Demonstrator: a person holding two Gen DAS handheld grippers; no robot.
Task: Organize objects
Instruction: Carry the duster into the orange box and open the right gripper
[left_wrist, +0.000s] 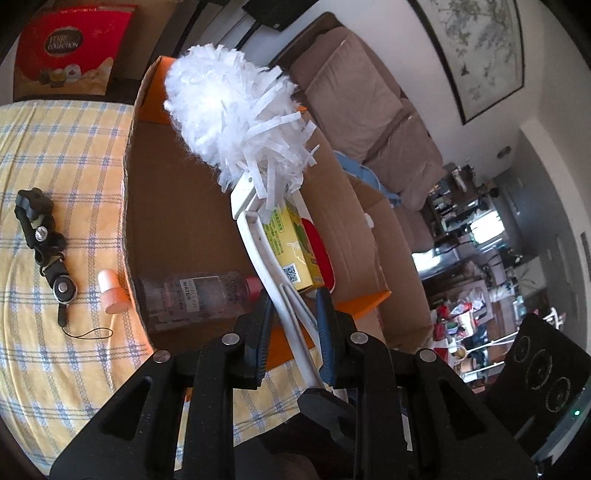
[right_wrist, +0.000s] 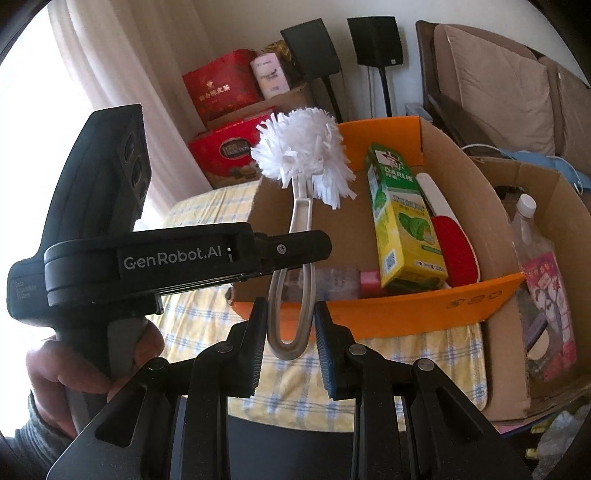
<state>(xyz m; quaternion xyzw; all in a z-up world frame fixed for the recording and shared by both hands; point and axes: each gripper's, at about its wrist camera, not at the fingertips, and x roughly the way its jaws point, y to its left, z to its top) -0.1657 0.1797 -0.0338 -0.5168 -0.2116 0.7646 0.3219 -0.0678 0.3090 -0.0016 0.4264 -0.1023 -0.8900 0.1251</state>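
Note:
A brush with a shredded white head (left_wrist: 229, 110) (right_wrist: 303, 147) and a white looped handle (left_wrist: 266, 258) (right_wrist: 303, 218) hangs over an open cardboard box (left_wrist: 177, 206) (right_wrist: 406, 306). My left gripper (left_wrist: 293, 295) (right_wrist: 317, 243) is shut on the handle partway up. My right gripper (right_wrist: 290, 306) is shut on the handle's looped end. Inside the box lie a green and yellow Darlie toothpaste carton (left_wrist: 295, 251) (right_wrist: 402, 221), a clear micellar water bottle (left_wrist: 199, 295) (right_wrist: 332, 280) and a red and white flat item (right_wrist: 454, 251).
A yellow checked cloth (left_wrist: 55, 147) covers the table; a black strap with clips (left_wrist: 40, 236) and a small pink-capped bottle (left_wrist: 112, 291) lie left of the box. A second cardboard box (right_wrist: 554, 192) stands at the right. Red gift boxes (right_wrist: 221, 85) and a sofa (left_wrist: 369, 103) stand behind.

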